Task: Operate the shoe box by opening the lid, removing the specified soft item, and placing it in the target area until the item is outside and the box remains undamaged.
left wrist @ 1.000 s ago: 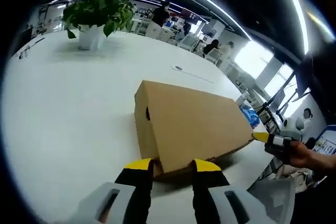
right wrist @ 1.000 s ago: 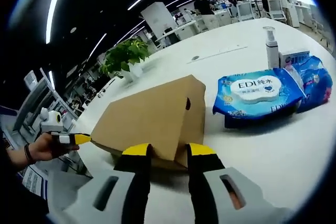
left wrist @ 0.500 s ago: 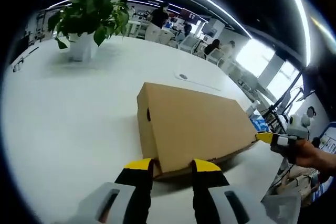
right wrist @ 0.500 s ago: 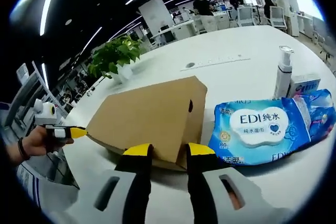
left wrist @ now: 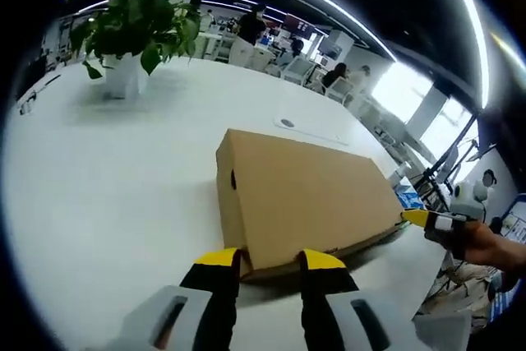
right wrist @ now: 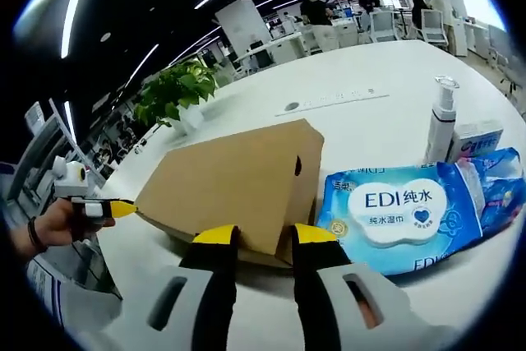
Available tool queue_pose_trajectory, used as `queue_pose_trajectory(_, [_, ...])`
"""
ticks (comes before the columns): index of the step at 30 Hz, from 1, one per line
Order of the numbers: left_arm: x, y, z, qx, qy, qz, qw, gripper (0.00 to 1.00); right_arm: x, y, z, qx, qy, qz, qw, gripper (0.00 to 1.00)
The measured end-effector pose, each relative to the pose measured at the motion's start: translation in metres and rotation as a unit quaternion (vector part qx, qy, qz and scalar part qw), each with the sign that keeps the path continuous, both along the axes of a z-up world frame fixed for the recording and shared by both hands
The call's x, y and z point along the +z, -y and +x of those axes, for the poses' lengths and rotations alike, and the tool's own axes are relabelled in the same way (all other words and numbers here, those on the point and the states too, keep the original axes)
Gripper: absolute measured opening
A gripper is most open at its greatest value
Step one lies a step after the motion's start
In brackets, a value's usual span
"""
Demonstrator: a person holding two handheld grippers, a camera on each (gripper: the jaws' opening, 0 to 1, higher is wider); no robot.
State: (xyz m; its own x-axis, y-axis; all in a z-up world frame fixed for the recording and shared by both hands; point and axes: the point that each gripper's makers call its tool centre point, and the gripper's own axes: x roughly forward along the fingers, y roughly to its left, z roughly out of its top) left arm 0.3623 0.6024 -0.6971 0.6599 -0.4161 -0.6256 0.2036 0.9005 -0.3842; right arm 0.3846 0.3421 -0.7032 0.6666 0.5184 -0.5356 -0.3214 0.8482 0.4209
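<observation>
In the left gripper view, the closed brown cardboard shoe box [left wrist: 300, 199] is seen unmoved on the white table [left wrist: 99, 178]; the left gripper [left wrist: 271, 262] is held parted astride its near corner. In the right gripper view, the right gripper [right wrist: 254, 237] is likewise spread at the opposite corner, the lid is unlifted as before, and the blue wet-wipes pack [right wrist: 394, 213] is seen alongside.

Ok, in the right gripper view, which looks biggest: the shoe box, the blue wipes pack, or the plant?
1. shoe box
2. blue wipes pack
3. plant

The plant stands farther from the camera, so it may only look smallest.
</observation>
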Motion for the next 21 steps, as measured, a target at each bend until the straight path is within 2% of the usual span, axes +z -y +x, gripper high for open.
queue_pose_trajectory(3, [0.002,0.001,-0.001,0.01,0.017,0.016,0.9997,0.29,0.0,0.0,-0.003,-0.017,0.006,0.014,0.9997,0.23])
queue_pose_trajectory(6, [0.005,0.003,-0.007,0.017,0.026,0.024,0.9992,0.33,0.003,0.003,-0.011,-0.031,0.017,0.019,0.9992,0.28])
queue_pose_trajectory(7, [0.008,0.003,-0.01,0.022,0.033,0.023,0.9989,0.34,0.005,0.005,-0.013,-0.033,0.021,0.018,0.9991,0.29])
queue_pose_trajectory(8, [0.015,0.003,-0.023,0.031,0.049,0.015,0.9982,0.34,0.008,0.015,-0.028,-0.033,0.032,0.003,0.9989,0.31])
queue_pose_trajectory(13, [0.026,0.0,-0.042,0.025,0.071,0.032,0.9967,0.35,0.013,0.035,-0.047,-0.038,0.045,-0.014,0.9982,0.34])
queue_pose_trajectory(21, [0.029,0.019,-0.08,-0.047,0.09,0.072,0.9922,0.4,0.023,0.066,-0.079,-0.038,0.076,-0.058,0.9947,0.37])
